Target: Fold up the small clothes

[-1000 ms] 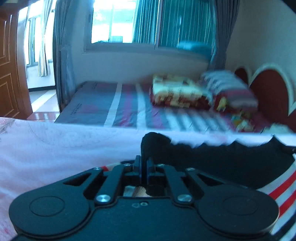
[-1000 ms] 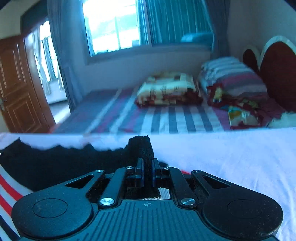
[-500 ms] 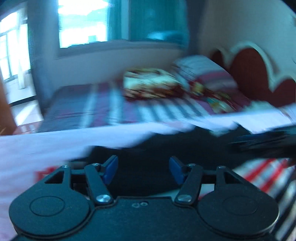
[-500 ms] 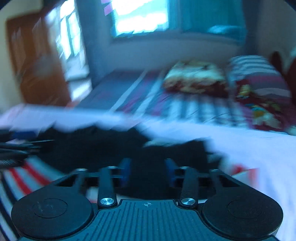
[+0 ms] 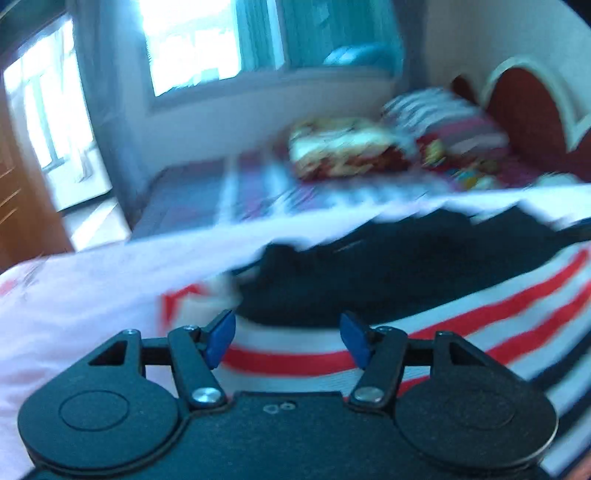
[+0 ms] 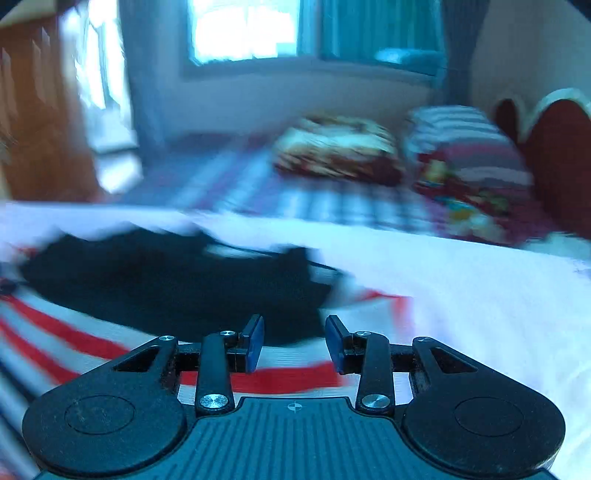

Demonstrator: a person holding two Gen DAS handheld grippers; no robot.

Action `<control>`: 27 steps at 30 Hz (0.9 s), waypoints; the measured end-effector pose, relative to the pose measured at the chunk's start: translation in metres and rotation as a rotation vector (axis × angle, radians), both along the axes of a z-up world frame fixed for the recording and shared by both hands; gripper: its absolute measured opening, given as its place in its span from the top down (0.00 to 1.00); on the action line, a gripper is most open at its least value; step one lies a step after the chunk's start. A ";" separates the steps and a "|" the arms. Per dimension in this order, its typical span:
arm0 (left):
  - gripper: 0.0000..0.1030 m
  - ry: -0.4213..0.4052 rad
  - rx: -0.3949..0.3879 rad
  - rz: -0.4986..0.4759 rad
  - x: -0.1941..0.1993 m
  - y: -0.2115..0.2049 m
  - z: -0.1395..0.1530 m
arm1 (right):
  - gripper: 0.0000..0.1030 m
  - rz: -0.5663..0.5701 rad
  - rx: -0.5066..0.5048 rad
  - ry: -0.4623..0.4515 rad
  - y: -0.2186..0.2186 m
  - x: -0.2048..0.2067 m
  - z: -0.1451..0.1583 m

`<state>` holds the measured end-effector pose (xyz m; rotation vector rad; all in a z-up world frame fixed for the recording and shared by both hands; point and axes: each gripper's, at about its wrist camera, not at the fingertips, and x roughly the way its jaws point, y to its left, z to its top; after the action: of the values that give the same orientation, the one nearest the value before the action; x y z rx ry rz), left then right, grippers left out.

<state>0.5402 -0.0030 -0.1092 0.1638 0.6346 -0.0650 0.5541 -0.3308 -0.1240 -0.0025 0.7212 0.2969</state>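
A small garment lies flat on the pale sheet: a black upper part (image 5: 399,273) (image 6: 177,288) folded over a body of white, red and dark stripes (image 5: 461,325) (image 6: 59,332). My left gripper (image 5: 288,338) hovers open over its left edge, blue pads apart, nothing between them. My right gripper (image 6: 293,341) stands open over the right edge, just short of the black part, and holds nothing. Both views are blurred by motion.
The pale sheet (image 5: 81,295) (image 6: 480,295) spreads to both sides of the garment. Beyond it lies a striped bed (image 6: 295,199) with a patterned quilt (image 5: 343,151) and pillows (image 6: 461,147), a red headboard (image 5: 524,114), a window (image 6: 243,29) and a wooden door (image 6: 33,110).
Both grippers were shut on the black fabric's corners; they have let go and opened. The black part now lies flat, and both grippers have drawn back over the stripes.
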 end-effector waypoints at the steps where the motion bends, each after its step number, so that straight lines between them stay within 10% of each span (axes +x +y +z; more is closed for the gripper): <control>1: 0.39 -0.002 -0.016 -0.025 -0.004 -0.013 0.003 | 0.64 0.033 0.003 0.008 0.012 -0.007 0.002; 7: 0.37 0.049 -0.005 -0.136 -0.026 -0.073 -0.019 | 0.64 0.184 -0.101 0.025 0.076 -0.040 -0.014; 15: 0.28 0.046 -0.082 0.028 -0.064 0.011 -0.022 | 0.59 0.059 -0.162 0.048 0.003 -0.059 -0.022; 27: 0.30 0.091 -0.025 -0.094 -0.109 -0.060 -0.024 | 0.59 0.094 -0.129 0.062 0.055 -0.122 -0.021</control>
<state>0.4311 -0.0633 -0.1328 0.1671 0.7162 -0.1720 0.4325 -0.2760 -0.1446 -0.1501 0.8017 0.3414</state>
